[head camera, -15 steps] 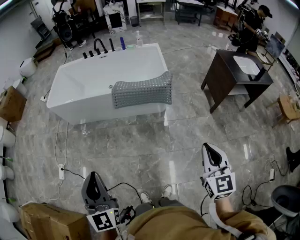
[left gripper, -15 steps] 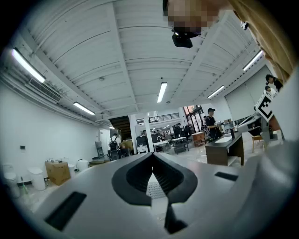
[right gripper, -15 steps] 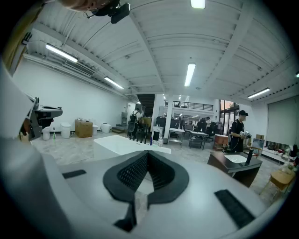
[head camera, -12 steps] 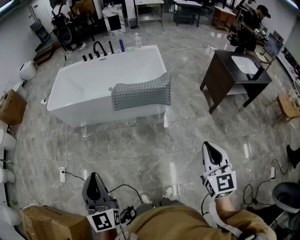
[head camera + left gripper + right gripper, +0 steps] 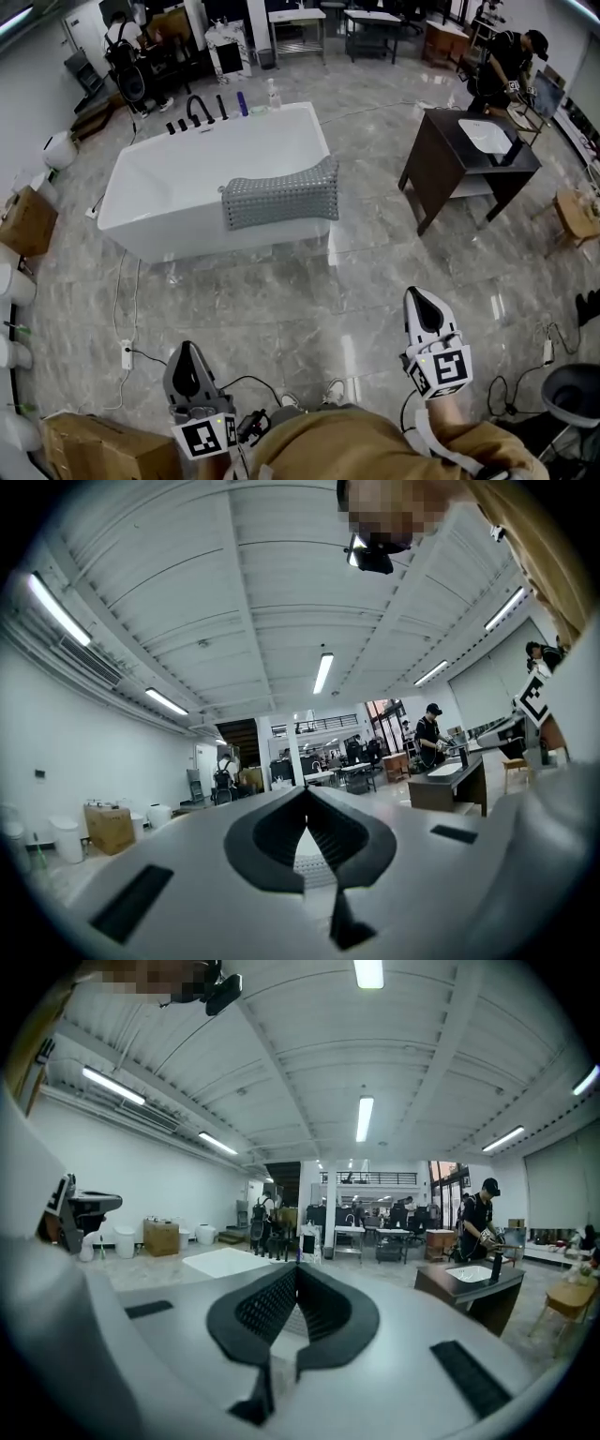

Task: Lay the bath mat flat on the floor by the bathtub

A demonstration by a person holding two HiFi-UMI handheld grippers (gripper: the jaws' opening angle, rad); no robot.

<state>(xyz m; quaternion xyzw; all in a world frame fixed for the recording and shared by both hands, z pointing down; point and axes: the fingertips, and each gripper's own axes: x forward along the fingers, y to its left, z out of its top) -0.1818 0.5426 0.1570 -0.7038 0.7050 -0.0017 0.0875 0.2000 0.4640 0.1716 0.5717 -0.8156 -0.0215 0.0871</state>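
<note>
A grey textured bath mat (image 5: 280, 195) hangs folded over the near rim of the white bathtub (image 5: 178, 178), towards its right end. My left gripper (image 5: 187, 367) is held low at the bottom left of the head view, shut and empty, far from the mat. At the lower right my right gripper (image 5: 423, 306) is also shut with nothing in it. In the left gripper view the jaws (image 5: 306, 794) meet at their tips and point across the room. The right gripper view shows the same closed tips (image 5: 297, 1272), with the tub (image 5: 230, 1261) in the distance.
A dark wooden vanity with a white basin (image 5: 472, 155) stands right of the tub. Cardboard boxes (image 5: 24, 220) sit at the left, another box (image 5: 94, 445) at the bottom left. Cables (image 5: 127, 309) and a power strip lie on the grey marble floor. A person (image 5: 506, 56) stands at the far right.
The head view has shifted slightly, so the tub and mat sit a little higher and further left. Both grippers stay shut in about the same places.
</note>
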